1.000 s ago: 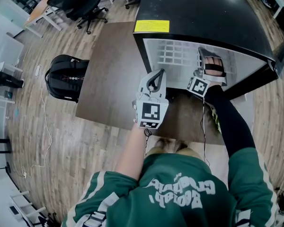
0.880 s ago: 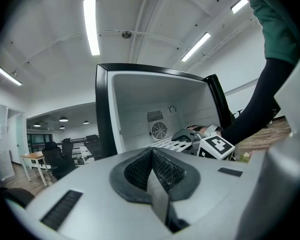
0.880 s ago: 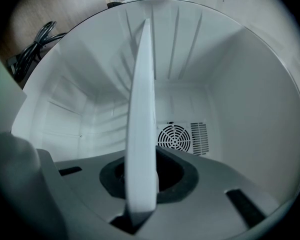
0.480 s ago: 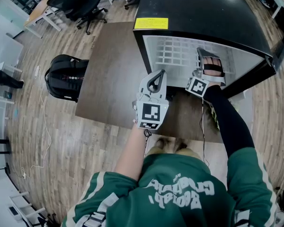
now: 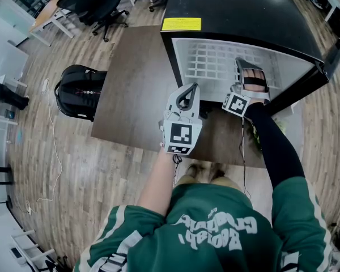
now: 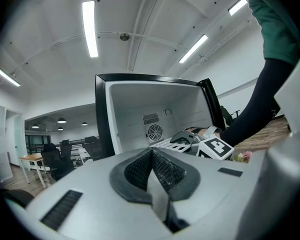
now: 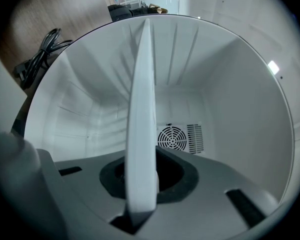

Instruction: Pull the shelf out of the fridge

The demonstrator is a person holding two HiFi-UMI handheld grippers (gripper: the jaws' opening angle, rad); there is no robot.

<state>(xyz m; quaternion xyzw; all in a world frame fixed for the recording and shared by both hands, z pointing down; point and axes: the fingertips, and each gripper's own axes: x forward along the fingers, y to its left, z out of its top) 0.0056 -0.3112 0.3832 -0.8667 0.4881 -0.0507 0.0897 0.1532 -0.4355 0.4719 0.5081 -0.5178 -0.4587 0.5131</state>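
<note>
A black mini fridge (image 5: 238, 10) stands open with a white wire shelf (image 5: 209, 61) inside. My right gripper (image 5: 242, 67) reaches into the fridge and is shut on the shelf's front edge. In the right gripper view the shelf (image 7: 142, 94) runs edge-on between the pads of the right gripper (image 7: 141, 184), with the white back wall and fan grille (image 7: 172, 136) beyond. My left gripper (image 5: 187, 92) hovers in front of the fridge opening, shut and empty. The left gripper (image 6: 152, 156) looks into the fridge (image 6: 135, 104), where the right gripper (image 6: 190, 136) shows.
The fridge sits on a dark brown board (image 5: 136, 89) on a wood floor. Its door (image 5: 334, 61) hangs open at the right. A black backpack (image 5: 79, 92) lies to the left, with a white cable (image 5: 54, 152) near it. Office chairs (image 5: 96, 4) stand at the far left.
The right gripper stays shut on the shelf's edge and the left gripper holds still. Only the view has shifted slightly.
</note>
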